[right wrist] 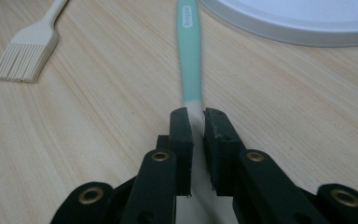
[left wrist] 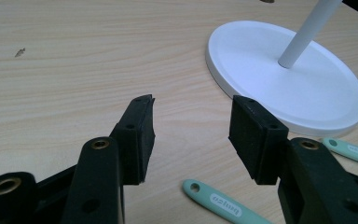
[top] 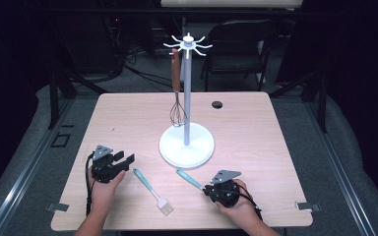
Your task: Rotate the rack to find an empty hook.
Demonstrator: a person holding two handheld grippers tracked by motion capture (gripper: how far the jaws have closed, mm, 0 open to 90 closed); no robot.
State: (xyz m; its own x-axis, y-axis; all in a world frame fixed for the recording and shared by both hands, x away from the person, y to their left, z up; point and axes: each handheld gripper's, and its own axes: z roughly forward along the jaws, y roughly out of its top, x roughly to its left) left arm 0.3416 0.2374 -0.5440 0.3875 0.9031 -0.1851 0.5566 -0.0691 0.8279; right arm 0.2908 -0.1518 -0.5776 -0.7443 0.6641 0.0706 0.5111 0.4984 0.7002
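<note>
On the pale wood-grain desk (top: 256,128), a round white stand base (top: 186,145) sat at centre, its thin pole carrying a wire whisk (top: 177,88) with a brown handle. Right gripper (right wrist: 197,121), at 5 o'clock, had black fingers clenched on a slim teal-handled utensil (right wrist: 189,51). Left gripper (left wrist: 191,126), at 8 o'clock, was released, grasping nothing. Between them lay a teal-handled pastry brush (top: 153,191), cream bristles.

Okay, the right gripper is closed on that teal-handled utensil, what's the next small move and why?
Probably lift it a little off the table. The right gripper is shut on the pale neck of the teal-handled utensil, which lies flat beside the white stand base. The rack's hooks sit high above.
</note>
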